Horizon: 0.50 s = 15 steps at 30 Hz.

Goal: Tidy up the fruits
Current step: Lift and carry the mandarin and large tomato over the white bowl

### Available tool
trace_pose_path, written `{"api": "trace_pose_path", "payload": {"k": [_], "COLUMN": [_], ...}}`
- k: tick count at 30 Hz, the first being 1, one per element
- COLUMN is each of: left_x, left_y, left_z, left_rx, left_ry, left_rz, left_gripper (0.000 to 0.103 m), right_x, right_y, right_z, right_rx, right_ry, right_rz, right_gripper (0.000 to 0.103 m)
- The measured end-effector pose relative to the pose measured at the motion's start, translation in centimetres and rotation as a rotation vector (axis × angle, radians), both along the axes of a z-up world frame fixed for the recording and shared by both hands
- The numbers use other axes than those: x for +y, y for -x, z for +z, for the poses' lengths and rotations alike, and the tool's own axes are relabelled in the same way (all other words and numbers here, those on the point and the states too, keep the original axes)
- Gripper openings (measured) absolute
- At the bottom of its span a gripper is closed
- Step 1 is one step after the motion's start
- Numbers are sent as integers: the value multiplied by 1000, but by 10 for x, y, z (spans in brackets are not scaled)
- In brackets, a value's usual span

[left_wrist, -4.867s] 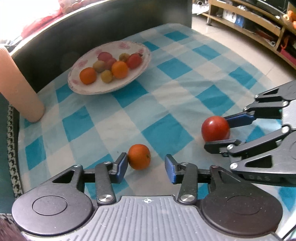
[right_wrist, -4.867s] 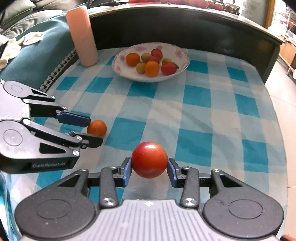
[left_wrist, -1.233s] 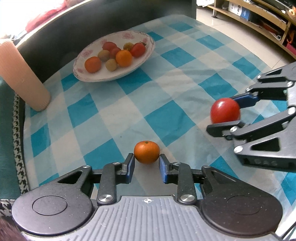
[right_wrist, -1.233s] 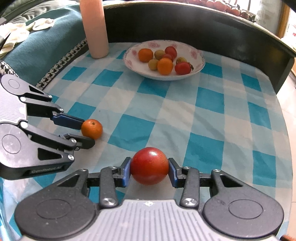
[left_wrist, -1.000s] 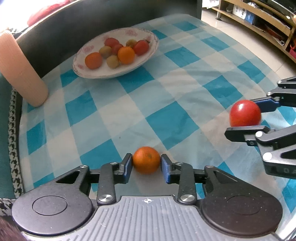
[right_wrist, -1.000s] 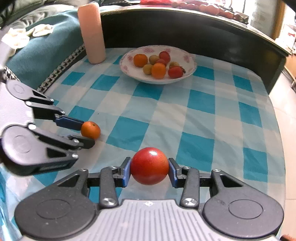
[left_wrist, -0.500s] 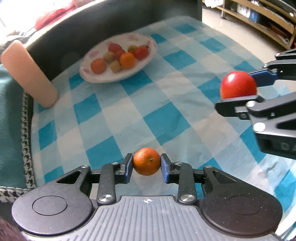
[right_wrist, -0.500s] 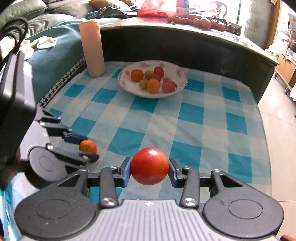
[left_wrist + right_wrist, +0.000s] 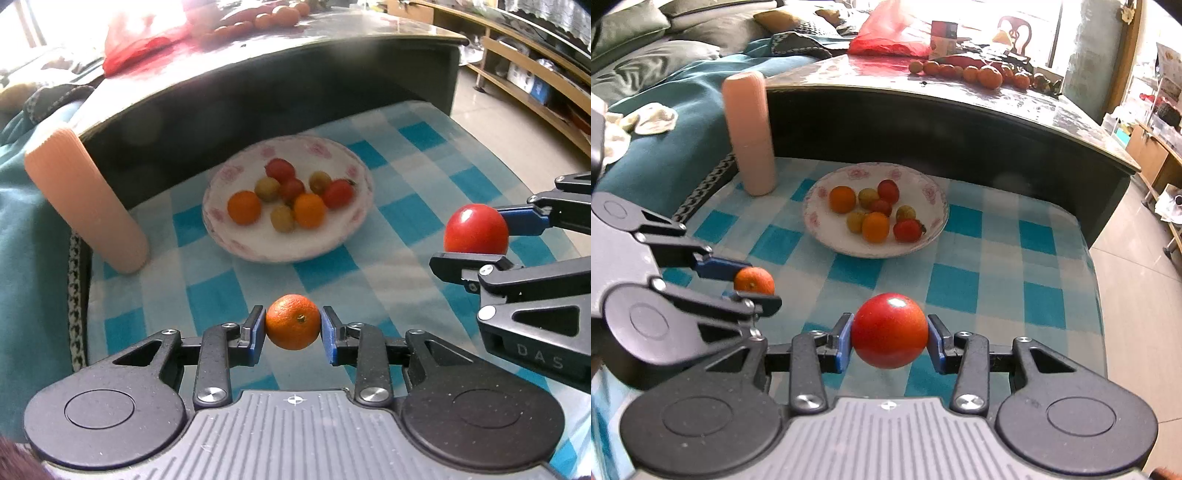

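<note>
My left gripper [image 9: 293, 334] is shut on a small orange tangerine [image 9: 293, 321] and holds it above the blue-and-white checked cloth [image 9: 402, 210]. My right gripper [image 9: 889, 341] is shut on a red tomato [image 9: 889, 329], also held above the cloth. Each gripper shows in the other's view: the right one with the tomato [image 9: 475, 229] at the right, the left one with the tangerine [image 9: 754, 280] at the left. A white flowered plate [image 9: 343, 236] [image 9: 934, 206] ahead holds several small fruits: oranges, red tomatoes and yellow-green ones.
A tall pink cylinder [image 9: 86, 203] [image 9: 750, 134] stands left of the plate. A dark raised table edge [image 9: 942, 122] runs behind the plate, with more fruit and a red bag on top. Teal sofa fabric [image 9: 665, 147] lies to the left. Tiled floor [image 9: 1137, 277] is at the right.
Both grippers have risen and tilted up with their fruit, and the plate now sits closer ahead. The left gripper closed on the tangerine and lifted it off the cloth.
</note>
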State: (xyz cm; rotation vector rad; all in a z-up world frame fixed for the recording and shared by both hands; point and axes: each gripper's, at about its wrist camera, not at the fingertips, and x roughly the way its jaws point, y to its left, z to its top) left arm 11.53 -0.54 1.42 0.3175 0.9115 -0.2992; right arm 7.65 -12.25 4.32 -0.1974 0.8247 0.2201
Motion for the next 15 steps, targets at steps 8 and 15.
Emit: {"api": "trace_pose_path", "payload": {"k": [8, 15], "left_x": [-1, -3], "left_y": [-35, -62], "left_z": [14, 11], "left_rx": [-27, -23], "left_ry": [20, 36], "left_rz": [16, 32], "left_gripper": [40, 40], "right_x": [4, 10], "right_y": [-41, -82], "right_z": [11, 11], "right_rx": [-26, -24], "right_ry": [11, 39], "right_rz": [-5, -4], "right_gripper": [56, 56]}}
